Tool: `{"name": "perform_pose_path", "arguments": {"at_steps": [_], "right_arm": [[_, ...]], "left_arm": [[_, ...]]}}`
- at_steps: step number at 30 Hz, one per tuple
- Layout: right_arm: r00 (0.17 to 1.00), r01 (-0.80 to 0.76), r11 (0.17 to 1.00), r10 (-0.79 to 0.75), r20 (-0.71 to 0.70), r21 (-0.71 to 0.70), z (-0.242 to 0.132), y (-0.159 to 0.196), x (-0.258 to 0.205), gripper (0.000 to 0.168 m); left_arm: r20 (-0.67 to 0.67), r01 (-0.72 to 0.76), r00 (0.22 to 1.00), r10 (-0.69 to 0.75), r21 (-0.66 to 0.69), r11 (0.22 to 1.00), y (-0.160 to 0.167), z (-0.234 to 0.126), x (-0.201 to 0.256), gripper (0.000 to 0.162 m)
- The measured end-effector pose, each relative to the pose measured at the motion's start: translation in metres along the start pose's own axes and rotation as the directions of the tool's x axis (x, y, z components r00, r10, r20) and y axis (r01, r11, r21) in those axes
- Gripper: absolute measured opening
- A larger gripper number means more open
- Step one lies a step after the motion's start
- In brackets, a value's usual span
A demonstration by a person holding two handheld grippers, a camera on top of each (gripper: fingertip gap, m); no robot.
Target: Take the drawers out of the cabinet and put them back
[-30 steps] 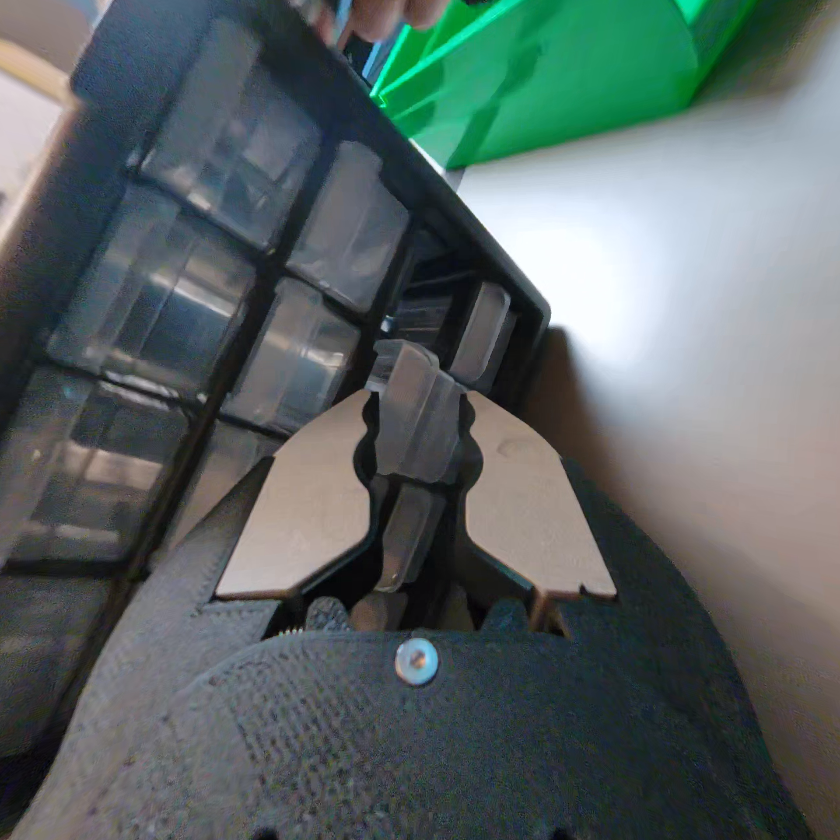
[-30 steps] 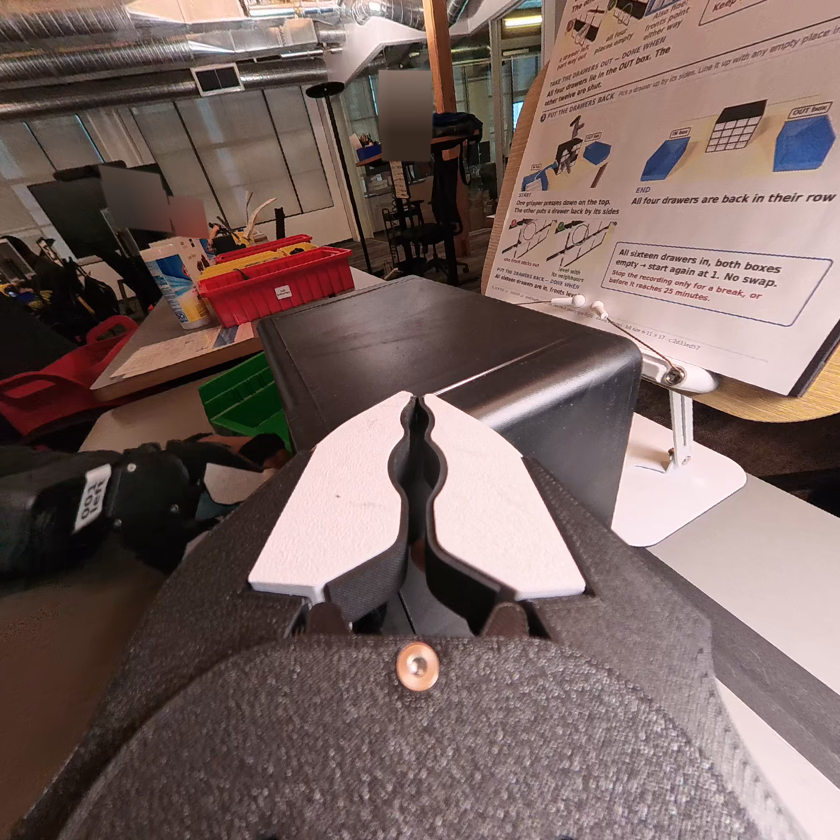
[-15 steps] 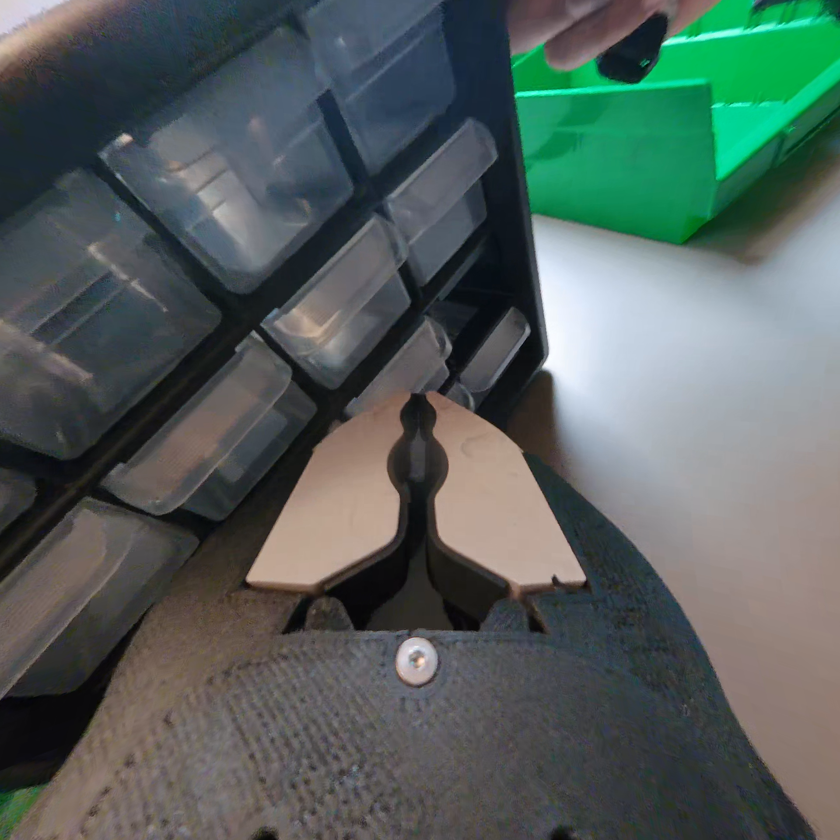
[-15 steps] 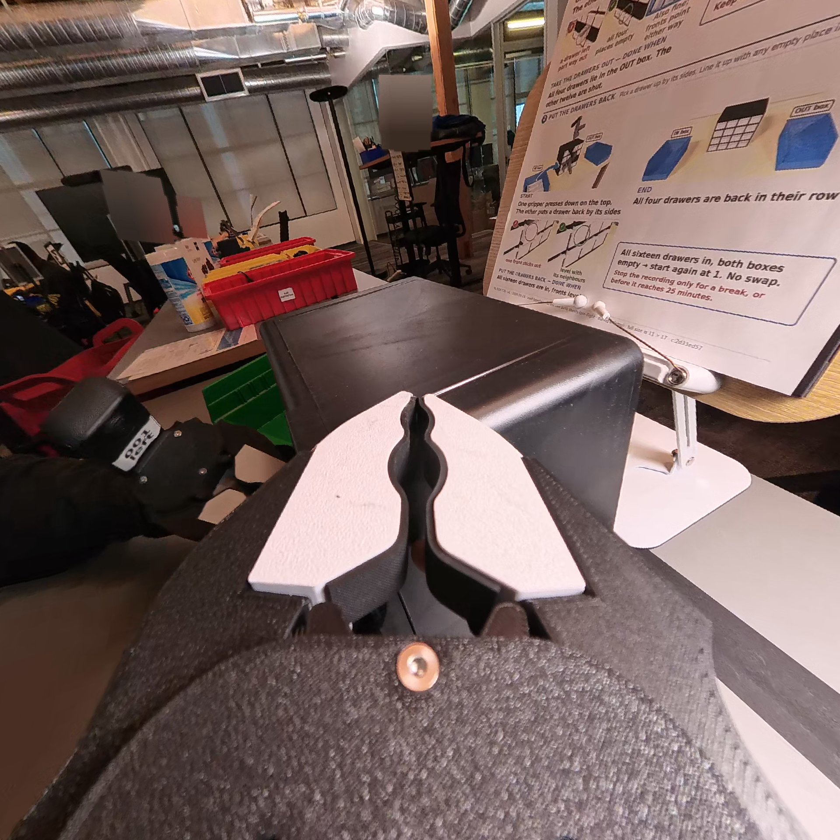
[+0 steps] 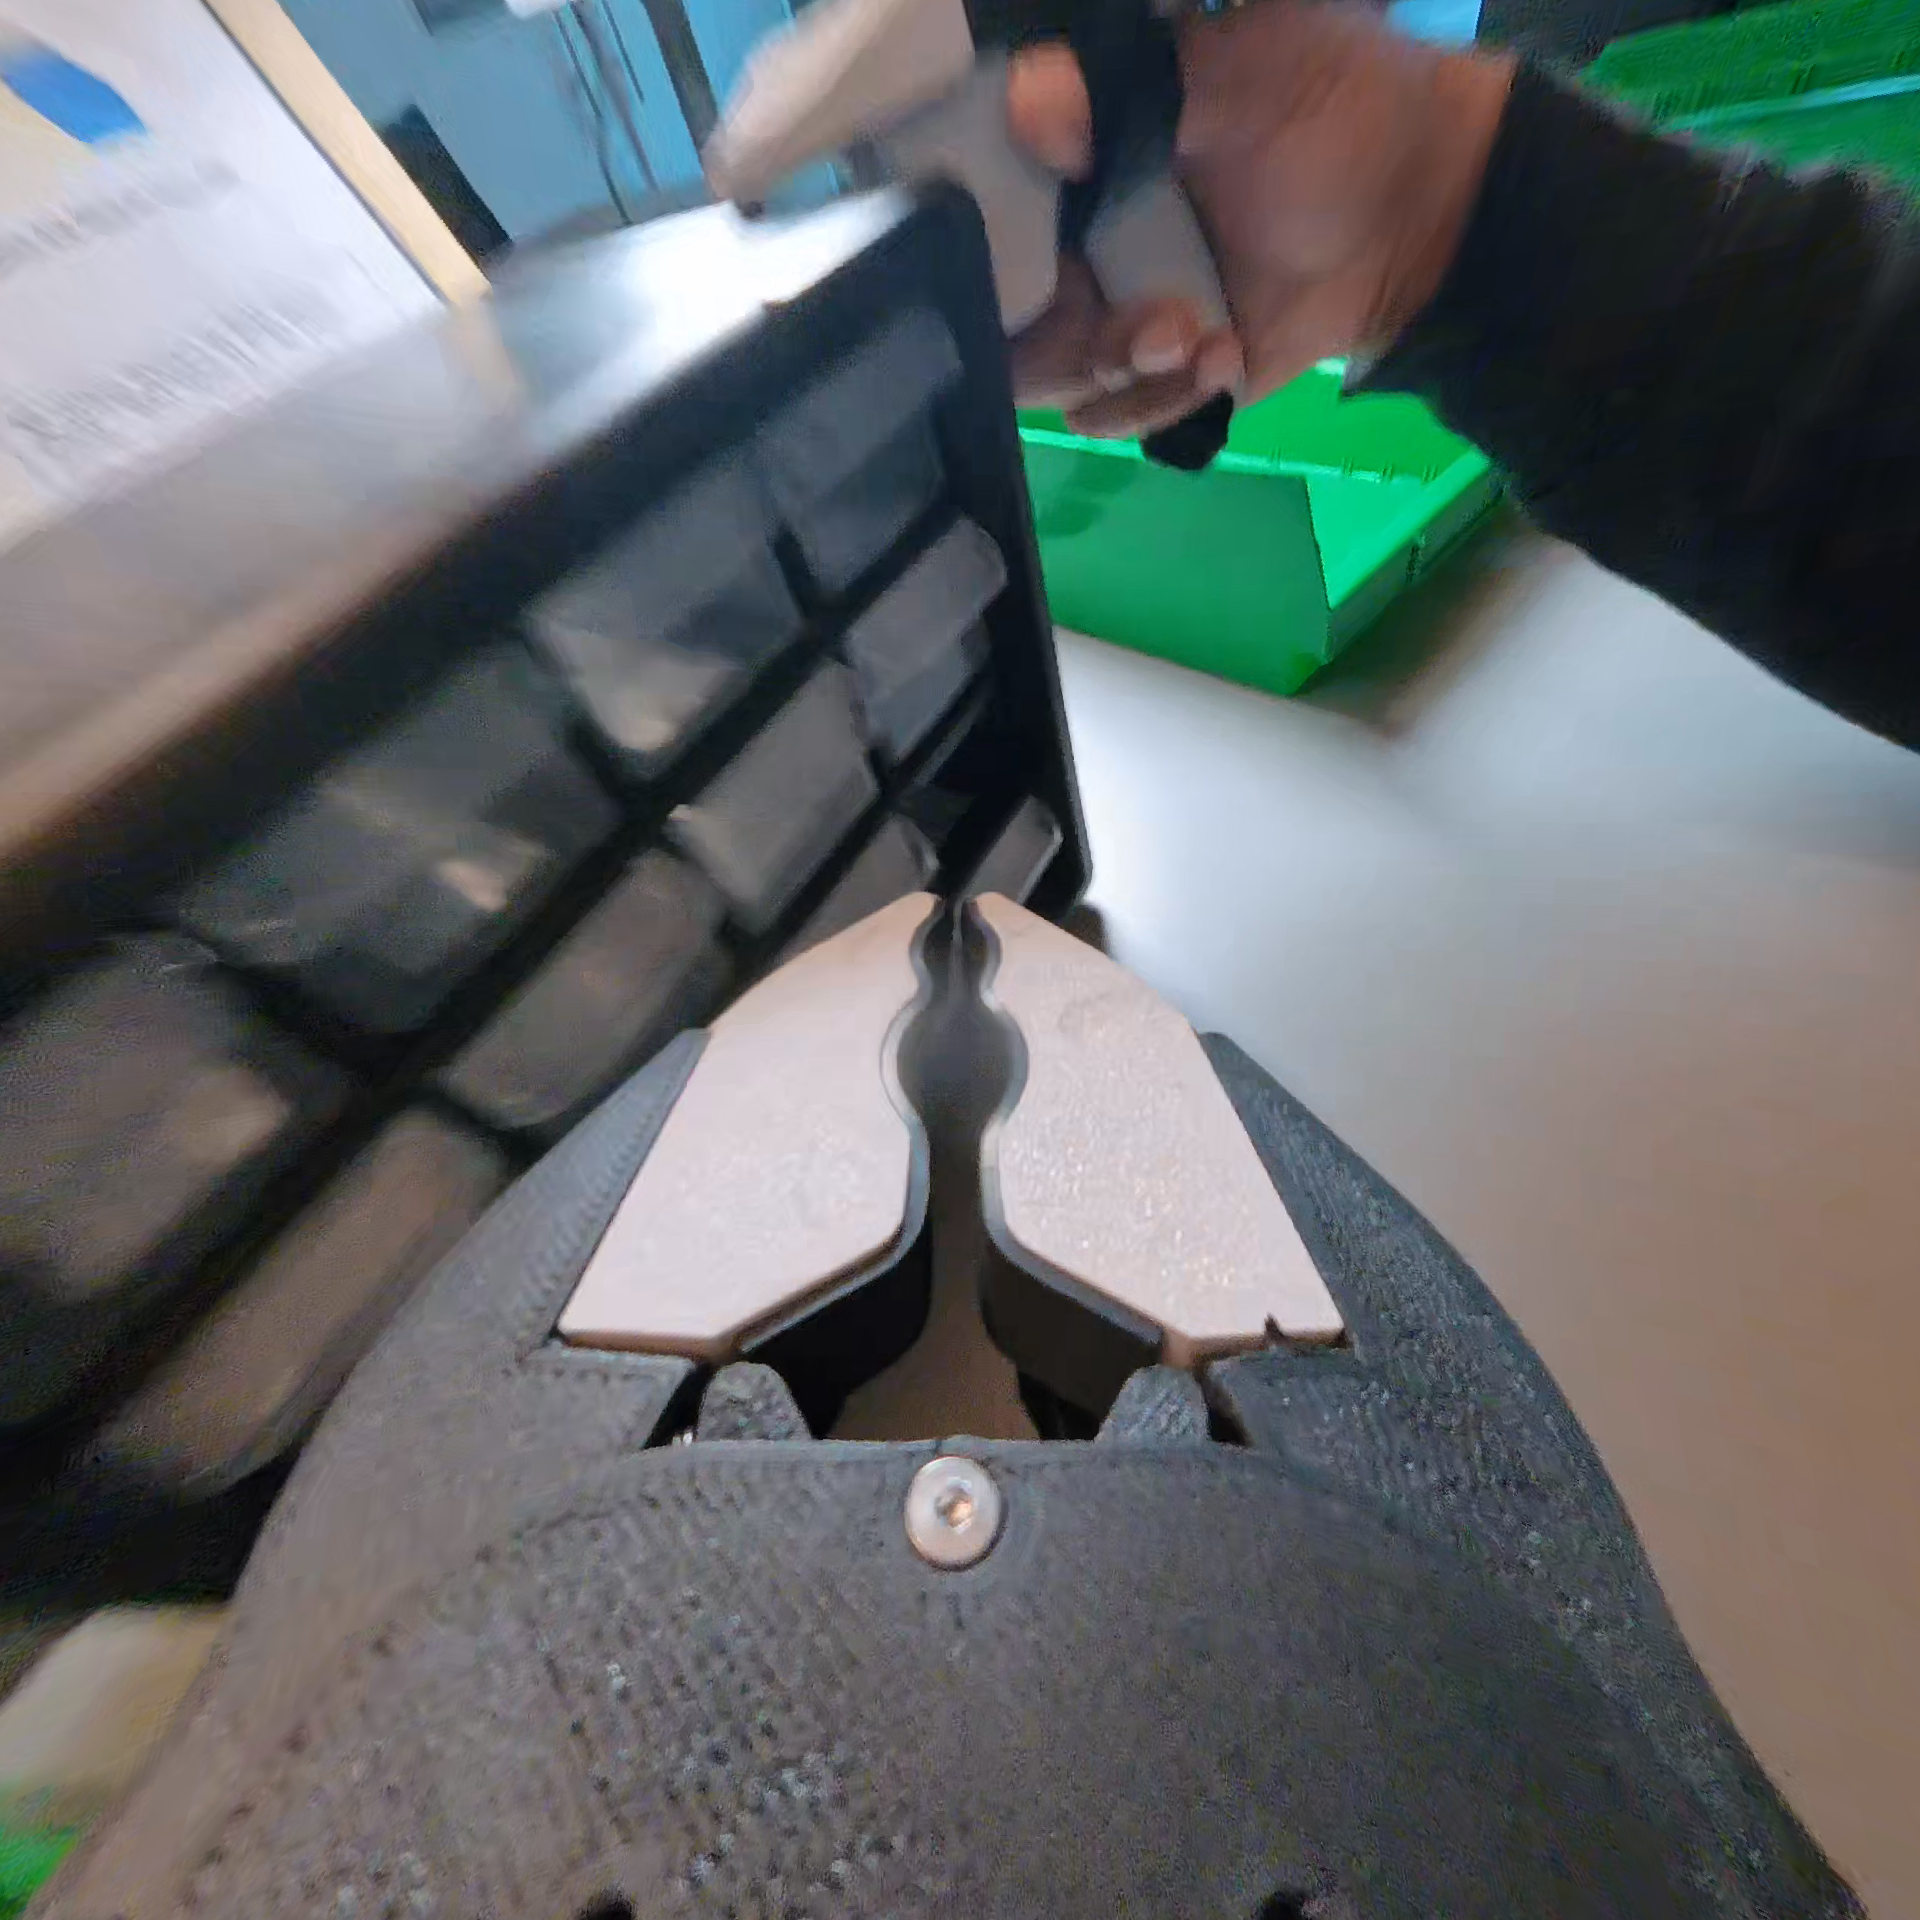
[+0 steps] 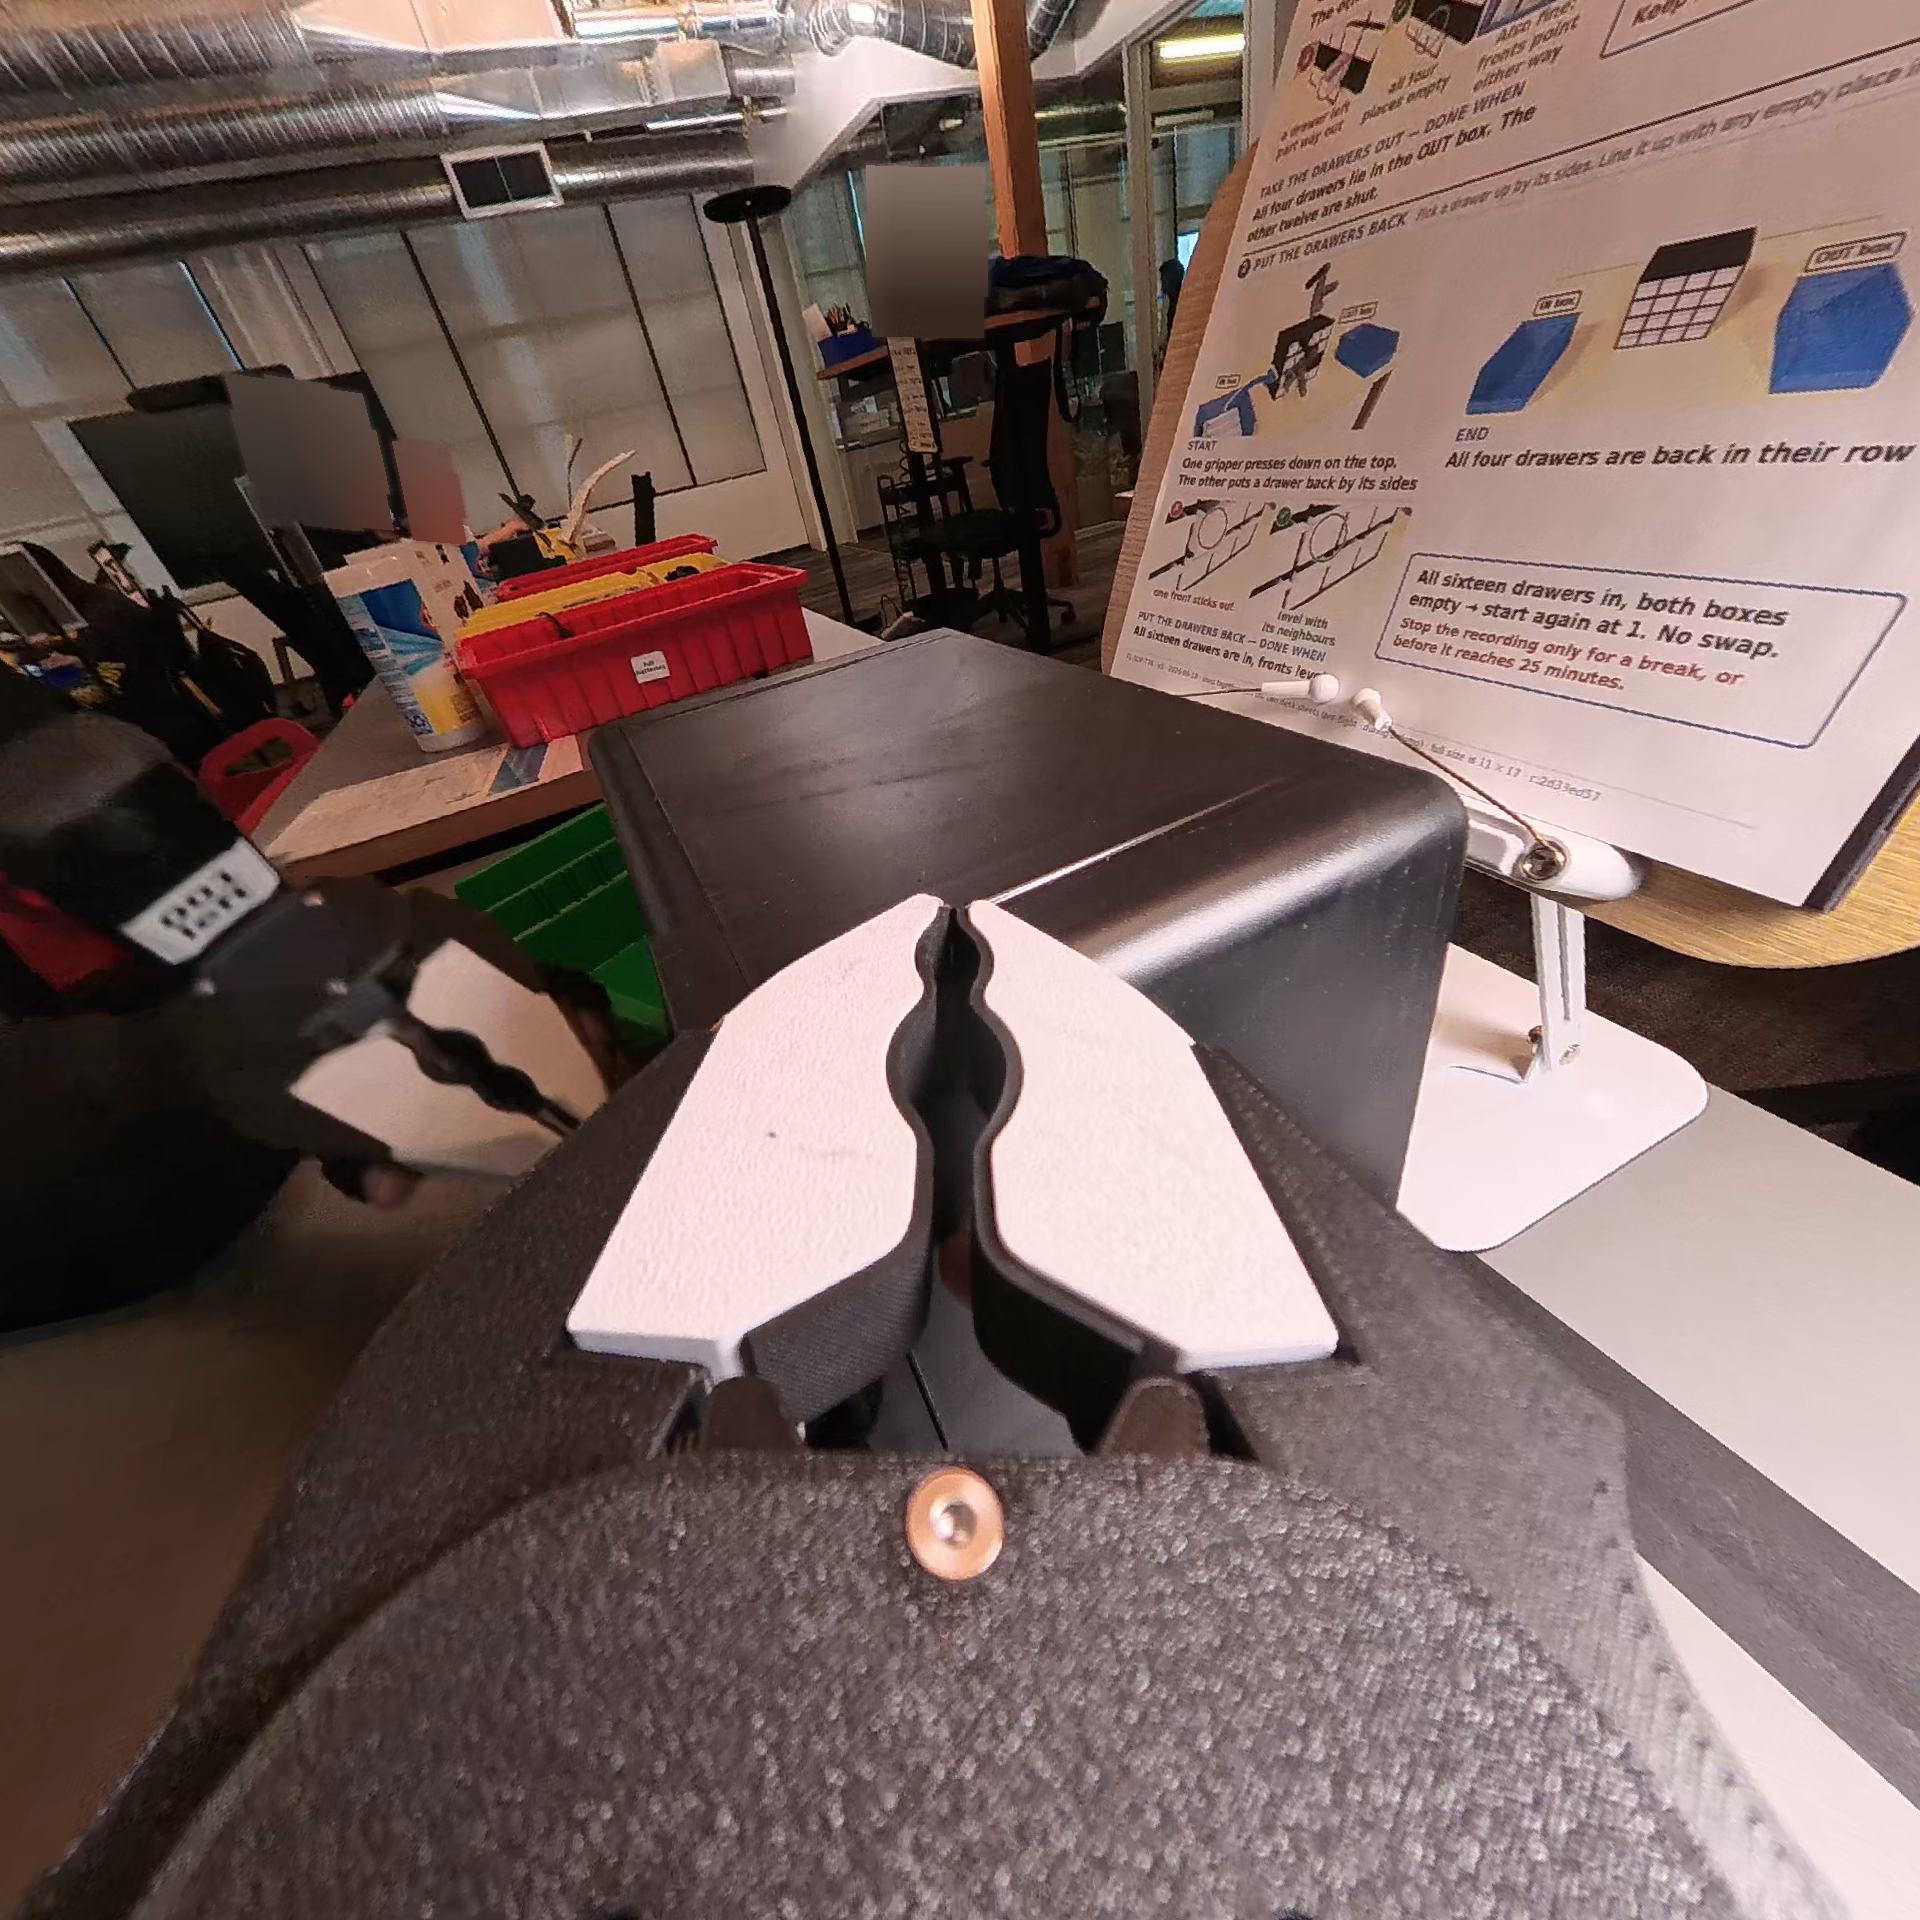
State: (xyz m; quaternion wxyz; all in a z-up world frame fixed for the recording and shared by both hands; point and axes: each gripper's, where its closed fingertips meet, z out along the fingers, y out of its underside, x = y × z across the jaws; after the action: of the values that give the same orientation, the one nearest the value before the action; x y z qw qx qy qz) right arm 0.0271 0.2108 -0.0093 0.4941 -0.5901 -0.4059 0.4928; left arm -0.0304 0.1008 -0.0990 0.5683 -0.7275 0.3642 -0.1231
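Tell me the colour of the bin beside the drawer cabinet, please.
Bright green. The bin shows best in the left wrist view.

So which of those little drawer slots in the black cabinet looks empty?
The slot in the cabinet's right-hand column, one up from the bottom: it is a dark open gap, while the slots around it show clear drawer fronts. The view is blurred.
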Motion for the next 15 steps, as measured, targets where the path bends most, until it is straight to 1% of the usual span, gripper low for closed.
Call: {"name": "perform_pose_path", "arguments": {"at_steps": [1,3,5,6,7,8,10,12,14,15], "right_arm": [[1.000,0.000,1.000,0.000,0.000,0.000,0.000,0.000,0.000,0.000],[1.000,-0.001,1.000,0.001,0.000,0.001,0.000,0.000,0.000,0.000],[1.000,-0.002,1.000,0.002,0.000,0.002,0.000,0.000,0.000,0.000],[1.000,-0.002,1.000,0.002,0.000,0.002,0.000,0.000,0.000,0.000],[1.000,-0.003,1.000,0.003,-0.001,0.003,0.000,0.000,0.000,0.000],[1.000,-0.003,1.000,0.003,-0.003,0.003,0.000,0.000,0.000,0.000],[1.000,0.000,1.000,0.000,-0.009,0.000,0.000,0.000,0.000,0.000],[1.000,0.001,1.000,-0.001,-0.016,-0.001,0.000,0.000,0.001,0.000],[1.000,0.001,1.000,-0.001,-0.020,0.000,0.000,0.000,0.001,0.000],[1.000,0.001,1.000,-0.001,-0.021,0.000,0.000,0.000,0.001,0.000]], "left_arm": [[0.005,-0.013,1.000,0.013,0.026,1.000,-0.008,-0.017,-0.008,0.001],[0.083,-0.042,0.996,0.035,0.086,0.995,-0.026,-0.057,-0.043,0.000],[0.232,-0.061,0.972,0.026,0.142,0.988,-0.043,-0.103,-0.097,0.000],[0.313,-0.073,0.949,0.025,0.142,0.987,-0.046,-0.126,-0.127,0.000],[0.394,-0.085,0.918,0.036,0.107,0.991,-0.043,-0.146,-0.159,0.000],[0.461,-0.086,0.885,0.060,0.034,0.996,-0.033,-0.162,-0.190,0.001],[0.524,-0.025,0.843,0.123,-0.191,0.981,0.010,-0.184,-0.245,0.009],[0.524,0.059,0.833,0.181,-0.409,0.911,0.066,-0.199,-0.284,0.009],[0.493,0.099,0.836,0.239,-0.565,0.819,0.115,-0.206,-0.305,0.001],[0.477,0.111,0.835,0.274,-0.634,0.766,0.137,-0.209,-0.313,0.000]]}}
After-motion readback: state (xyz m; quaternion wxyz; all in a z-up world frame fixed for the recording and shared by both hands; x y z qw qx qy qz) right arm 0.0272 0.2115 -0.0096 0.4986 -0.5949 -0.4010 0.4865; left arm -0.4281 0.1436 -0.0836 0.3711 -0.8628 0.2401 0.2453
